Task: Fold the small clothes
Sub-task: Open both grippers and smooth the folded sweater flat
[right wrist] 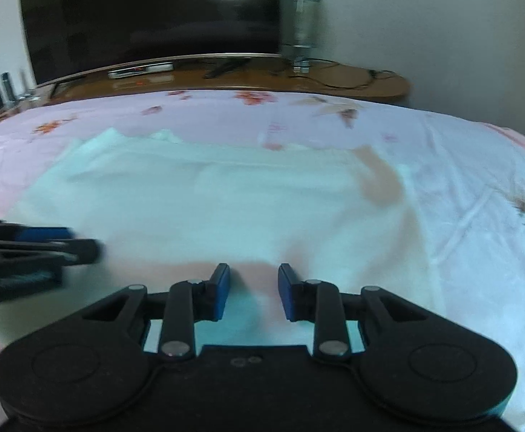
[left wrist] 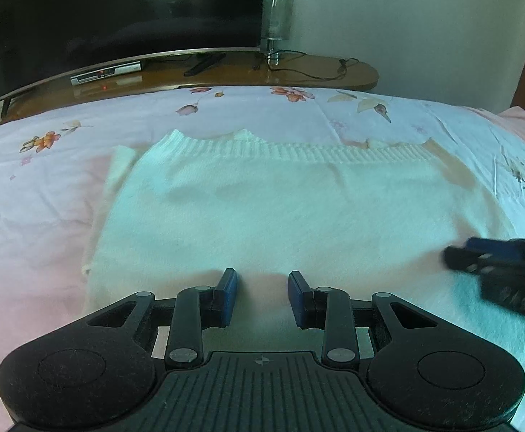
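Hovering side by side, left gripper [left wrist: 261, 297] and right gripper [right wrist: 253, 291] both have jaws apart, holding nothing, over the near edge of the white knit sweater [left wrist: 262, 212]. Sweater runs straight ahead on the floral bedsheet [left wrist: 64, 165], ribbed hem [left wrist: 334, 153] at far end, long axis crosswise to both tools. Neither is nearer; near edge sits right under the fingertips.

Knit sweater [left wrist: 262, 208] looks matt, ribbed hem; sheet [left wrist: 39, 187] smooth cloth; cabinet [left wrist: 298, 72] glossy (probably wood).
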The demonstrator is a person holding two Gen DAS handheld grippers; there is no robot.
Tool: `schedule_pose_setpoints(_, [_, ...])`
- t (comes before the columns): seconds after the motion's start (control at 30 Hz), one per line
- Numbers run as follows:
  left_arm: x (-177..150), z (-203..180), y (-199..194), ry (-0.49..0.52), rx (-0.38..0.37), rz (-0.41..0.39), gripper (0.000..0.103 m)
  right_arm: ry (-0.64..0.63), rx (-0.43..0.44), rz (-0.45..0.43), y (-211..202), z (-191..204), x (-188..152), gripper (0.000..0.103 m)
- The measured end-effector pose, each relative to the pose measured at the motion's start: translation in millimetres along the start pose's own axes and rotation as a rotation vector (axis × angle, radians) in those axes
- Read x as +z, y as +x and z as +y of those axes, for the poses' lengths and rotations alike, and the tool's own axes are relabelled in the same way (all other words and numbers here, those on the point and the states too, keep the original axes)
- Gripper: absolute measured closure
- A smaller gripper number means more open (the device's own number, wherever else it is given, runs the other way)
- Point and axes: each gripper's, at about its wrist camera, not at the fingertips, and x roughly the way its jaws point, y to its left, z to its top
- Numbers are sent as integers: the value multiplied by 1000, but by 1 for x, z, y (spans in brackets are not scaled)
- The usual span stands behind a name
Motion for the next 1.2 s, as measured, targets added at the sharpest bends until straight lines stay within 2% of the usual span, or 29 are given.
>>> schedule_pose_setpoints(0.17, [-5, 7, -6, 8, 19, 5, 71, 22, -46, 8, -5, -26, -9, 75])
schedule_pose_setpoints(0.33, [-4, 10, -13, -12, 43, 19, 71, 11, -64, 27, -10, -23, -14, 73])
schedule_pose_setpoints(0.47, [-6, 9, -29, -37, 34, 5, 71, 49, -35, 17, -23, -19, -15, 71])
schedule_pose_setpoints(0.63, [-12, 0, -56, -12, -1, -34, 70, 78, 14, -15, -48, -11, -21, 68])
schedule_pose_setpoints(0.87, [-40, -16, -58, -4, -26, 4, 70, 7, 65, -8, -64, 21, -39, 66])
schedule_pose_setpoints(1.0, [-52, -16, -50, -22, -18, 24, 70, -20, 54, 2, -63, 27, -47, 66])
schedule_pose_setpoints(1.2, [-60, -11, -51, -23, -21, -5, 71, -19, -20, 19, -54, 12, -59, 65])
